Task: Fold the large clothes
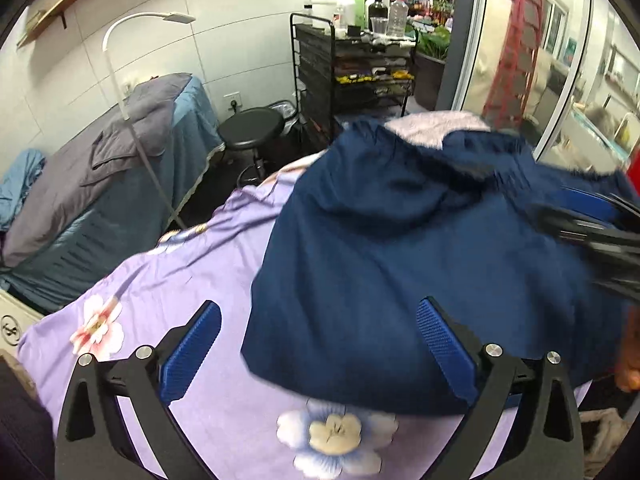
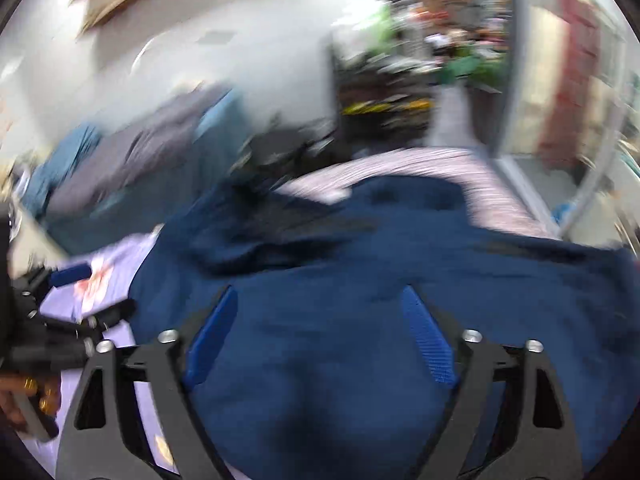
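A large navy blue garment lies spread on a lilac flowered bedsheet. My left gripper is open and empty, above the garment's near left edge; one finger is over the sheet, the other over the cloth. In the right wrist view, which is blurred, the same garment fills the middle. My right gripper is open and empty just above it. The left gripper shows at that view's left edge. The right gripper shows blurred at the right of the left wrist view.
A massage bed with grey and blue covers stands at the left, with a white lamp arm over it. A black round stool and a black trolley with bottles stand behind. A glass door is at the right.
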Demonstrator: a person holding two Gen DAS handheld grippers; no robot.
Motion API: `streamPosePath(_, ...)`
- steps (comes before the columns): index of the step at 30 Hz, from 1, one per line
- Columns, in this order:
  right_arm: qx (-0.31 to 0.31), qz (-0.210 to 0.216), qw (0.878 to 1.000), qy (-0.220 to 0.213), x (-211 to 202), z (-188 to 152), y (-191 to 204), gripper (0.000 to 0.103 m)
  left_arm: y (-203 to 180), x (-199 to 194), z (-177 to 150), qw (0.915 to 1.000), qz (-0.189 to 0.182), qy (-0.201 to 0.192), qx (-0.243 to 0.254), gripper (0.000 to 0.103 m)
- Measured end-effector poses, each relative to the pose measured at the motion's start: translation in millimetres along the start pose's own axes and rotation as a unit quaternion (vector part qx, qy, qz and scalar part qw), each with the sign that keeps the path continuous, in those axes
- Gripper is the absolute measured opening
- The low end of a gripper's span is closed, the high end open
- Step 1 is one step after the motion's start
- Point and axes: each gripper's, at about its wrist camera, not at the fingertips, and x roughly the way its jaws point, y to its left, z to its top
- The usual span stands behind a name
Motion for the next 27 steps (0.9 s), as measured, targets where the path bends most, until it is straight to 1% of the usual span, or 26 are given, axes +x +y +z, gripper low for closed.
streamPosePath(1,-0.019,0.007,1.0,0.018,15.0,2.6,14.9,0.061,0.2,-3.1,-7.0,1.0,-0.002,0.0,0.0,0.097)
streamPosePath(2,-0.027,0.016,0.999,0.031,26.2,6.8,30.6,0.05,1.1,-6.5,-12.9,1.0,-0.004,0.0,0.0,0.097)
streamPosePath(3,-0.028,0.037,0.998,0.052,43.1,11.8,39.4,0.041,3.5,-10.0,-18.6,1.0,-0.004,0.0,-0.001,0.097)
streamPosePath(4,-0.025,0.044,0.997,0.064,50.9,10.2,45.5,0.039,5.2,-11.9,-22.6,1.0,-0.002,0.001,-0.003,0.097)
streamPosePath(5,-0.021,0.038,0.996,0.072,64.0,16.1,49.9,0.035,8.2,-13.8,-27.0,1.0,-0.002,0.003,-0.005,0.097)
streamPosePath(6,-0.014,0.025,0.997,0.075,73.9,13.9,51.9,0.034,9.7,-14.7,-30.5,0.9999,-0.002,0.008,-0.006,0.097)
streamPosePath(7,0.003,0.008,0.997,0.079,87.7,22.8,45.2,0.034,11.8,-14.5,-32.4,0.9999,-0.002,0.013,-0.007,0.097)
streamPosePath(10,0.066,0.0,0.992,0.107,121.9,42.6,25.0,0.032,12.6,-18.3,-37.6,0.9999,0.0,0.013,-0.01,0.097)
streamPosePath(12,0.086,-0.009,0.989,0.118,140.6,49.8,16.2,0.03,9.6,-21.7,-40.4,0.9999,0.0,0.009,-0.008,0.097)
streamPosePath(14,0.106,-0.027,0.984,0.142,154.0,54.2,7.0,0.03,5.2,-23.1,-42.2,0.9999,-0.004,0.009,-0.001,0.097)
streamPosePath(17,0.099,-0.036,0.979,0.172,175.3,55.1,4.4,0.033,-6.2,-23.5,-44.6,0.9998,-0.007,0.012,0.015,0.097)
streamPosePath(18,0.098,-0.038,0.979,0.175,176.8,56.5,4.0,0.033,-9.5,-24.2,-44.7,0.9997,-0.009,0.011,0.021,0.097)
streamPosePath(20,0.112,-0.029,0.981,0.154,160.8,59.4,3.1,0.034,-14.6,-27.6,-44.1,0.9994,-0.004,0.003,0.033,0.097)
streamPosePath(22,0.114,-0.023,0.987,0.113,128.4,59.5,6.9,0.039,-20.6,-33.6,-40.7,0.9989,0.007,-0.014,0.045,0.097)
streamPosePath(23,0.111,-0.023,0.989,0.094,109.0,57.5,9.3,0.05,-23.8,-36.1,-38.5,0.9985,0.008,-0.019,0.05,0.097)
streamPosePath(24,0.109,-0.024,0.991,0.075,88.3,54.1,10.2,0.066,-26.1,-37.8,-36.4,0.9984,0.004,-0.02,0.053,0.097)
streamPosePath(25,0.105,-0.027,0.992,0.058,71.3,51.3,9.0,0.071,-29.0,-39.3,-33.4,0.9982,-0.001,-0.02,0.056,0.097)
streamPosePath(26,0.098,-0.032,0.994,0.043,50.5,45.8,7.8,0.075,-33.4,-40.7,-30.0,0.998,-0.006,-0.02,0.06,0.097)
streamPosePath(27,0.092,-0.04,0.994,0.039,34.2,40.1,5.9,0.076,-37.0,-41.9,-26.7,0.9978,-0.01,-0.019,0.063,0.097)
